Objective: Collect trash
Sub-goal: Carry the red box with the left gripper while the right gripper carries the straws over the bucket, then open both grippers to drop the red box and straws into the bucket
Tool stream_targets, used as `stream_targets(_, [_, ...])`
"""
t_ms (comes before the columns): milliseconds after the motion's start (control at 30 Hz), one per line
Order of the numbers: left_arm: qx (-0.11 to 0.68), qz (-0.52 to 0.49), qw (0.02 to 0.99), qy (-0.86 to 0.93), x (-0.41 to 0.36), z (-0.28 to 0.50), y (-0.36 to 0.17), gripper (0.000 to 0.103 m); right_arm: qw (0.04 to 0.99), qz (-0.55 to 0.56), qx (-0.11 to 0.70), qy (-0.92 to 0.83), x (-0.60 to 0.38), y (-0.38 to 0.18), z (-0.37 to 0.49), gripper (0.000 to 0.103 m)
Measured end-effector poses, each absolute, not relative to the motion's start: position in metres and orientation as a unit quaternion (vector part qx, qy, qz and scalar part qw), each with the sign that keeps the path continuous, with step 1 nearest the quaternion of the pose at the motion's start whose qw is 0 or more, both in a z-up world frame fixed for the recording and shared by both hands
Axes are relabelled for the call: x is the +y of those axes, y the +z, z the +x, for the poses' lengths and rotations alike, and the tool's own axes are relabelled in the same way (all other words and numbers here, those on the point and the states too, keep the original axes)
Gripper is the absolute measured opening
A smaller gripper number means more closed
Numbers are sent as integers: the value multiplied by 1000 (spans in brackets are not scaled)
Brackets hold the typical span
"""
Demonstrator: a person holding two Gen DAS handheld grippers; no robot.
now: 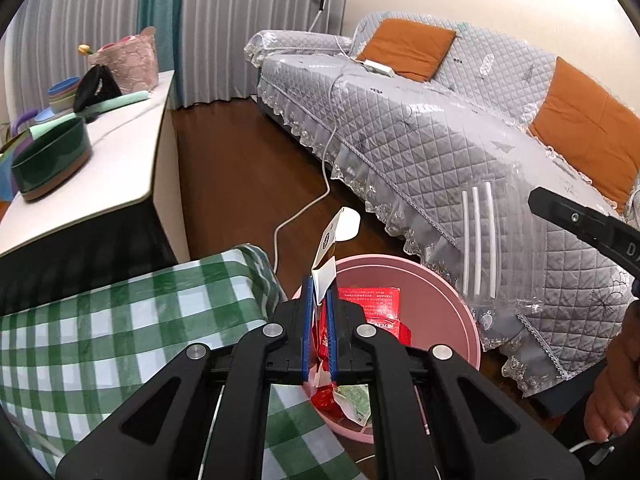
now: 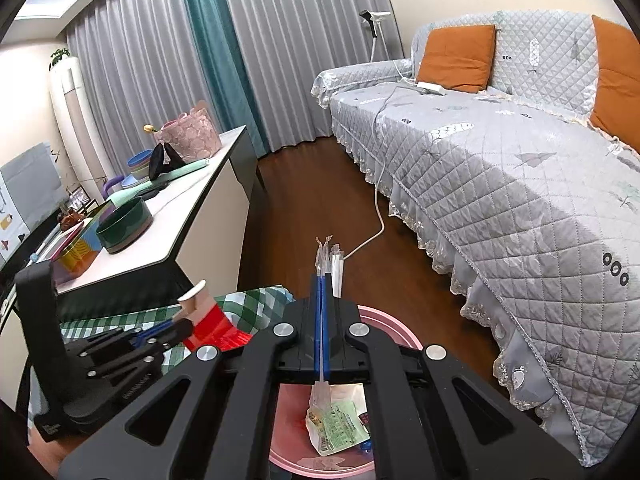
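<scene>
A pink bin [image 1: 448,304] stands on the floor beside the checked table; it holds red wrappers [image 1: 372,304] and a green-and-white packet [image 2: 338,426]. My left gripper [image 1: 320,284] is shut on a red and white carton [image 1: 330,248] above the bin's near rim; it also shows in the right wrist view [image 2: 208,320]. My right gripper [image 2: 323,278] is shut on a clear plastic straw wrapper [image 2: 326,252], which hangs over the bin as a clear sheet with white straws [image 1: 478,236] in the left wrist view.
A green checked tablecloth [image 1: 120,320] covers the table at lower left. A white side table [image 1: 120,152] holds a dark green bowl [image 1: 52,164] and a pink basket [image 1: 128,60]. A grey quilted sofa [image 1: 440,140] with orange cushions fills the right. A white cable [image 1: 312,204] runs across the wooden floor.
</scene>
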State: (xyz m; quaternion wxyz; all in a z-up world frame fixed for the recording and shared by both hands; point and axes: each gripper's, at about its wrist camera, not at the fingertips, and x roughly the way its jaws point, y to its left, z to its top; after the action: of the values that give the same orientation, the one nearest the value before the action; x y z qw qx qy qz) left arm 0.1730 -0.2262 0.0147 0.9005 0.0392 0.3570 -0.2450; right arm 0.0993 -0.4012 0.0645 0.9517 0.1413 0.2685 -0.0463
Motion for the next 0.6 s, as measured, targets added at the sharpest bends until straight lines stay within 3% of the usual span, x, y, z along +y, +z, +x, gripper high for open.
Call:
stream_targets(200, [368, 39, 893, -256, -238, 178, 8, 8, 948, 143, 279, -53, -403, 58, 105, 1])
stream_targets(267, [373, 38, 891, -255, -239, 179, 6, 16, 944, 143, 291, -61, -404, 55, 108, 7])
stream_targets(300, [374, 37, 891, -254, -240, 180, 6, 21, 942, 142, 297, -64, -403, 53, 110, 21])
stream_targets(333, [374, 34, 892, -251, -238, 179, 6, 32, 941, 142, 299, -72, -403, 52, 111, 48])
stream_targets(367, [373, 31, 893, -249, -236, 180, 7, 37, 941, 141, 298, -77, -403, 51, 110, 57])
stream_targets(600, [373, 12, 898, -234, -216, 178, 14, 37, 942, 137, 294, -87, -401, 53, 107, 61])
